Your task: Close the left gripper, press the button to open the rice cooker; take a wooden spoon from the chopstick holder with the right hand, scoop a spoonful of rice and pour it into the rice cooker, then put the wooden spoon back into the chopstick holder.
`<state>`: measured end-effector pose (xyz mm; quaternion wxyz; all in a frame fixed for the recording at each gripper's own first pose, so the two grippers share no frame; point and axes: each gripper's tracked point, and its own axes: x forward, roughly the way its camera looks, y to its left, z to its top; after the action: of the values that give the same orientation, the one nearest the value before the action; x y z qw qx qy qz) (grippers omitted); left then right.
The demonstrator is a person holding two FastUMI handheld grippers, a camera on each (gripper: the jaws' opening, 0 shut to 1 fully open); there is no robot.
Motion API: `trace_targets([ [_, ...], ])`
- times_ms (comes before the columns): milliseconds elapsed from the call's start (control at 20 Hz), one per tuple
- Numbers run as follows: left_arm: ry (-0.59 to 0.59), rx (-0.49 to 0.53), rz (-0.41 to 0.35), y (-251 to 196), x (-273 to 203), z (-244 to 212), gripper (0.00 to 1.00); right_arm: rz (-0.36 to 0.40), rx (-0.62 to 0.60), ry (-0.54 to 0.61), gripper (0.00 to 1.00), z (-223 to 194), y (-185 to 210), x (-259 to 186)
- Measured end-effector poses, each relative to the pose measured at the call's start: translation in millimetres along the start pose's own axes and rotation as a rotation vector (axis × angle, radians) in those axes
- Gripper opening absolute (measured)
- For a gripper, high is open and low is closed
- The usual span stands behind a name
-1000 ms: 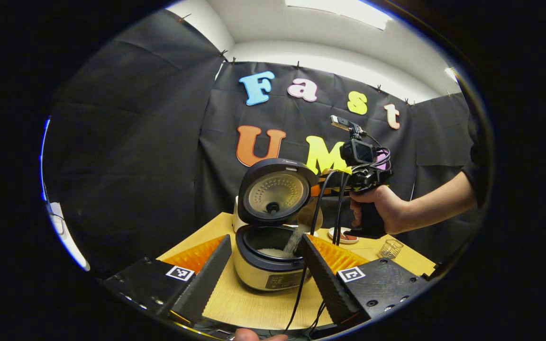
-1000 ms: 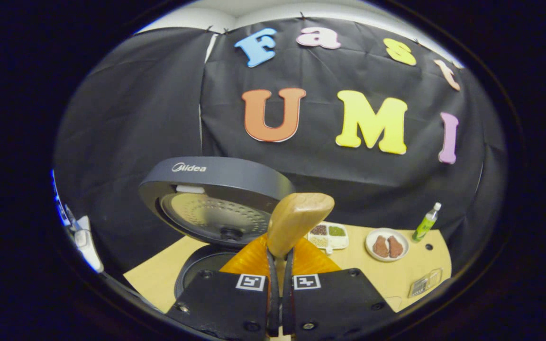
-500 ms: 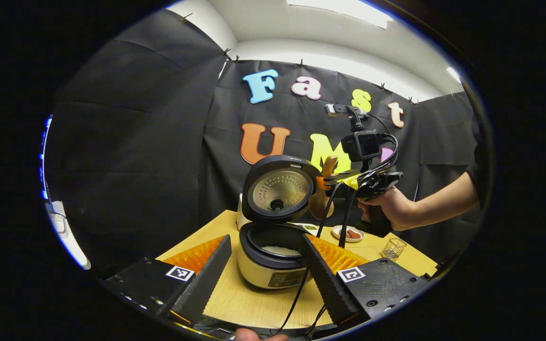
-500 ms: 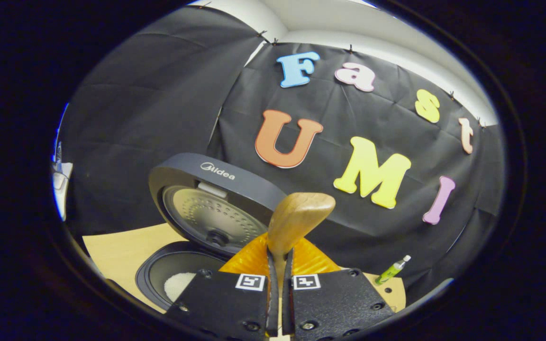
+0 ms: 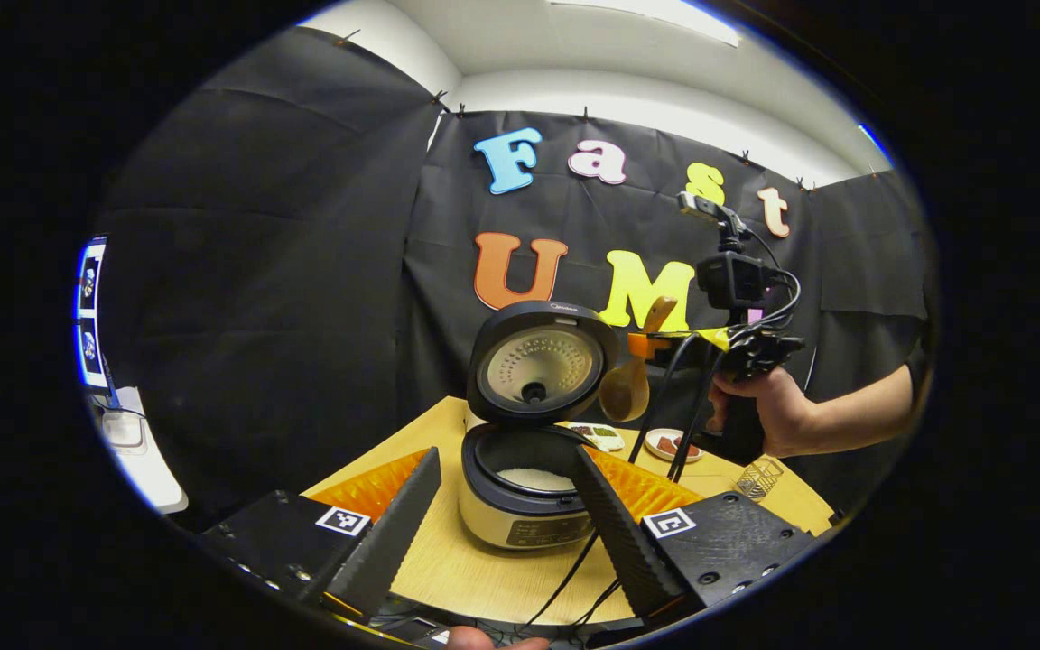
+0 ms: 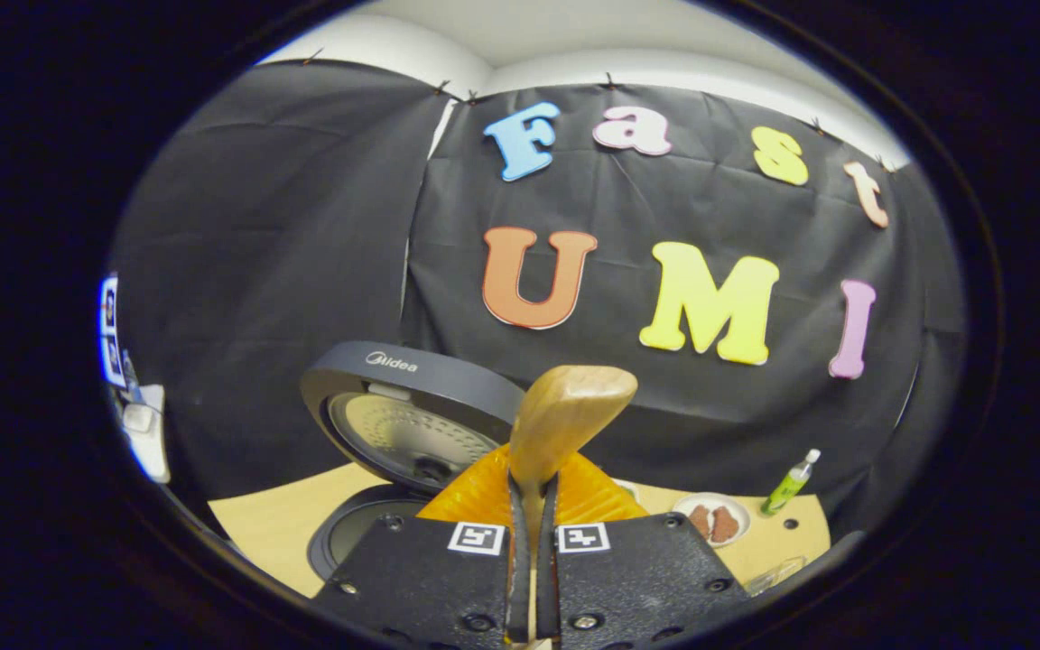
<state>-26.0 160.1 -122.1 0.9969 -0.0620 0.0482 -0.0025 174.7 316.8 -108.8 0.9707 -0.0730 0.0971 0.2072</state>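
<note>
A: Left gripper view: the rice cooker [image 5: 527, 492] sits on the table [image 5: 475, 578] with its lid [image 5: 542, 363] tipped up and back. White rice lies in the pot [image 5: 533, 477]. Why is the lid standing like that?

B: My reading: it has to stay clear so a spoon can reach over the pot. The left gripper [image 5: 504, 510] hangs in front of the cooker, its fingers spread wide with the cooker seen between them, gripping nothing.

A: And the wooden spoon [image 5: 633, 377]?

B: Up in the air, just right of the lid, bowl hanging down, apart from the pot. The right gripper [image 5: 664, 343] holds it, in a hand [image 5: 768, 406].

A: Right gripper view?

B: Both fingers of the right gripper [image 6: 531, 542] are pinched tight on the spoon's handle, the spoon [image 6: 565, 420] rising straight ahead. No rice visible on it.

A: So the pour looks done?

B: Judging by the rice in the pot, yes. The wire chopstick holder [image 5: 759, 476] stands on the table's right side, below the hand. Returning the spoon is not yet done; the narrow basket calls for a handle-down, careful drop.
</note>
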Motion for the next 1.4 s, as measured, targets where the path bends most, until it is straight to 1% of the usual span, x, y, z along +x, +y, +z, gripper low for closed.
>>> trace_targets([
  [100,0.007,0.010,0.015,-10,1,8,0.94,0.032,0.131,0.037,0.08,-2,-12,-9],
  [250,0.023,0.027,0.058,-19,-6,23,0.95,0.070,0.403,0.096,0.08,4,-33,-32],
  [300,0.023,0.019,0.057,-25,-6,29,0.95,0.074,0.472,0.111,0.08,6,-44,-38],
  [400,0.026,0.013,0.076,-34,-2,42,0.95,0.075,0.572,0.120,0.08,9,-71,-50],
  [500,0.015,0.011,0.093,-41,1,55,0.95,0.075,0.642,0.114,0.08,16,-101,-65],
  [650,0.009,0.006,0.101,-53,5,63,0.95,0.034,0.753,0.114,0.08,16,-158,-92],
  [800,0.024,0.014,0.090,-69,10,63,0.95,-0.021,0.792,0.088,0.08,13,-216,-118],
  [950,0.023,-0.004,0.086,-80,26,69,0.95,-0.104,0.814,0.070,0.08,2,-278,-136],
  [1050,0.021,-0.011,0.091,-86,38,76,0.95,-0.174,0.812,0.060,0.08,-10,-320,-145],
  [1200,0.009,0.001,0.106,-92,52,89,0.95,-0.287,0.768,0.081,0.08,-42,-380,-153],
  [1350,0.026,-0.003,0.107,-104,64,91,0.95,-0.383,0.728,0.136,0.08,-84,-429,-150],
  [1400,0.035,-0.002,0.109,-108,69,90,0.95,-0.408,0.719,0.153,0.08,-98,-439,-146],
])
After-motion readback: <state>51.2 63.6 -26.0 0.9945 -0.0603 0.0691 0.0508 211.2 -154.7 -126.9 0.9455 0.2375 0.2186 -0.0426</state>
